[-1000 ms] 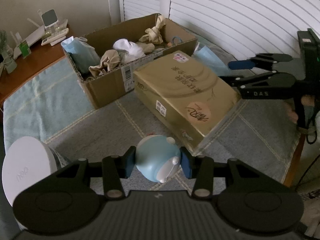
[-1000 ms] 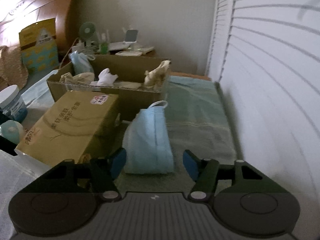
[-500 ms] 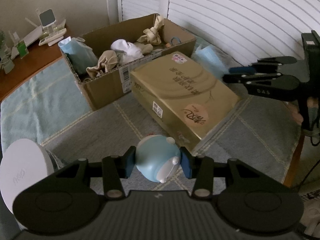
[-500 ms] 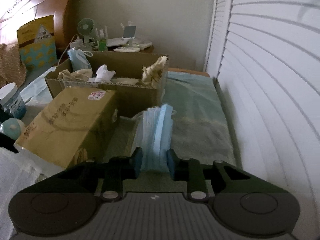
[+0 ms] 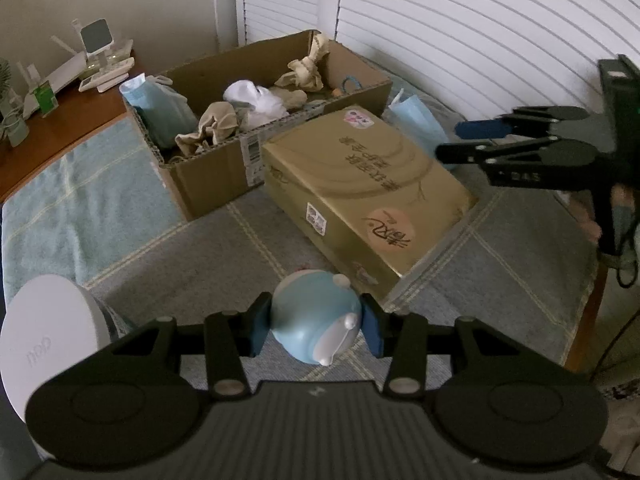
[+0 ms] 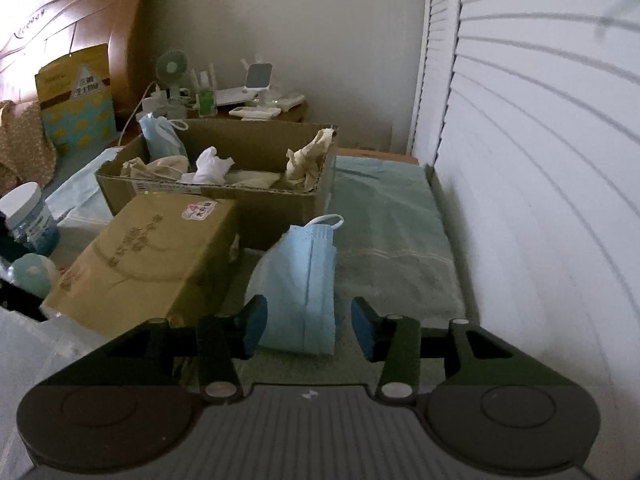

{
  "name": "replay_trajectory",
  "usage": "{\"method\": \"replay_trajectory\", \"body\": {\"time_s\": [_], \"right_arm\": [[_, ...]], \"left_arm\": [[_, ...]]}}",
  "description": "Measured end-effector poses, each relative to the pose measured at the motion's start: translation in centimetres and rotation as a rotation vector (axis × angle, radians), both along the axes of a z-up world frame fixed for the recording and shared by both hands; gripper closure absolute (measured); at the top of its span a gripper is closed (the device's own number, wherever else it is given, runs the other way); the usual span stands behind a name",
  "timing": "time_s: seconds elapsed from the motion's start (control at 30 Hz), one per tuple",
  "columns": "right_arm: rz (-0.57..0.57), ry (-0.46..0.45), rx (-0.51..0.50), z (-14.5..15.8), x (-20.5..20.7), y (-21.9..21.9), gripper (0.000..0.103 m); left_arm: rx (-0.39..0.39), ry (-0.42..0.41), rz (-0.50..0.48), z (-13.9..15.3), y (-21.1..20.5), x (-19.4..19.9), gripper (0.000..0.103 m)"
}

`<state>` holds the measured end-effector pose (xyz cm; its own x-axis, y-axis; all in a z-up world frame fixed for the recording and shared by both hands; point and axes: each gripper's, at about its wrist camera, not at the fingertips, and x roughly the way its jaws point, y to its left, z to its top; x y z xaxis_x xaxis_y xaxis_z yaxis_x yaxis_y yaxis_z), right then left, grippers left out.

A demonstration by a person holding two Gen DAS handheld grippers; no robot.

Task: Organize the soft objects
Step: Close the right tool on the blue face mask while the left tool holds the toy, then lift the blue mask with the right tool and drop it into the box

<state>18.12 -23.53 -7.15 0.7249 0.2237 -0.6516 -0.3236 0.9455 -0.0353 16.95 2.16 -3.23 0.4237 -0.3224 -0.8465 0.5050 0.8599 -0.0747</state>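
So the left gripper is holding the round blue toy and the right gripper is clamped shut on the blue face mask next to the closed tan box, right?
Not quite. The right gripper is open: in the right wrist view its fingers stand apart on either side of the blue face mask, which lies beside the closed tan box. The left gripper does hold the round blue toy.

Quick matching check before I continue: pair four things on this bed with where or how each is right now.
Things:
1. blue round toy
2. loose blue face mask
3. white sock
4. white-lidded jar

States:
A. inside the open cardboard box
B. between the open fingers of the right gripper
C. clamped in the left gripper
D. standing left of the closed tan box

Pairs: 1-C, 2-B, 3-A, 4-D
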Motion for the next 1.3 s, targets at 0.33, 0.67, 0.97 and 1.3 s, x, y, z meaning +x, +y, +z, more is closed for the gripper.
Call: {"method": "replay_trajectory", "body": {"time_s": [0.33,0.67,0.97,1.3], "right_arm": [[0.029,0.034,0.053,-1.2,1.7,0.0,0.068],[0.005,0.001,0.009,0.4,-0.8,0.2,0.089],[-0.029,-0.057,0.009,3.2,-3.7,-0.7,0.089],[0.003,-0.119,-0.003,5.9,-4.2,0.3,0.089]], "left_arm": [[0.003,0.014,0.005,-0.4,0.1,0.4,0.058],[-0.005,-0.004,0.000,0.4,0.0,-0.4,0.058],[-0.017,-0.034,-0.010,1.8,0.0,-2.1,0.058],[-0.048,-0.082,0.000,3.4,0.7,-3.7,0.058]]}}
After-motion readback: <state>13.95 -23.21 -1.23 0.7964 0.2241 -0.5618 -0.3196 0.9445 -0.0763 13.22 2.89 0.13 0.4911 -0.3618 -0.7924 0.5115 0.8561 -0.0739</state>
